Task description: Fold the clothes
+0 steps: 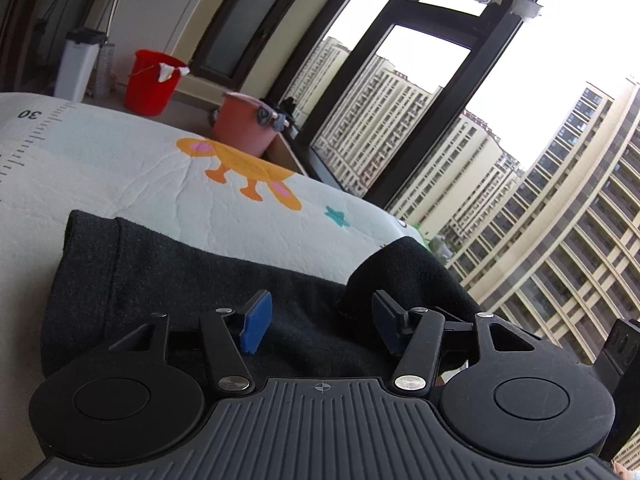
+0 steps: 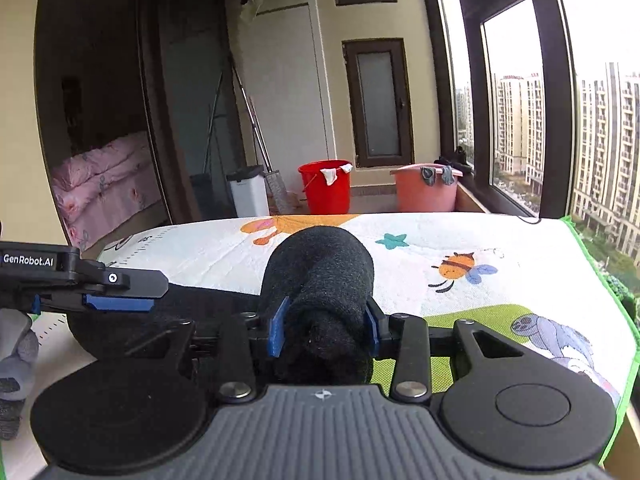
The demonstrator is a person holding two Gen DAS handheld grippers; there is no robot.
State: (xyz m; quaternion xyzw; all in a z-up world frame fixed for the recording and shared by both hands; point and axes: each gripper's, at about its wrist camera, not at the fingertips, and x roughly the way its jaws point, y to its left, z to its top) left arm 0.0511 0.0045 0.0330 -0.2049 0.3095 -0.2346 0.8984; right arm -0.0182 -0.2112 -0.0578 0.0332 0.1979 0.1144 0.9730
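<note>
On the far left of the counter [image 1: 120,168], which carries a cartoon-printed mat, the dark garment [image 1: 192,280] ends in a hemmed edge lying flat. Its long axis runs left to right across the mat, from that flat end toward a raised, bunched end on the right.

The left gripper [image 1: 320,322] sits just above the garment's middle stretch. Its blue fingers [image 1: 256,322] stand about half apart with cloth showing below and between them, but the pads do not appear to press on anything, so I read it as holding nothing. The right gripper's side view shows it coming in level over the flat portion.

Further right, the right gripper [image 2: 324,330] has its fingers [image 2: 278,330] closed onto the bunched end of the cloth, which bulges up and forward out of the grip (a thick roll rather than a single layer).

So the lifted end belongs to the right hand, and the flat length lies leftward from it. Any fold would likely carry that end along the long axis toward the hem, with the left fingers nearest the crease line
</note>
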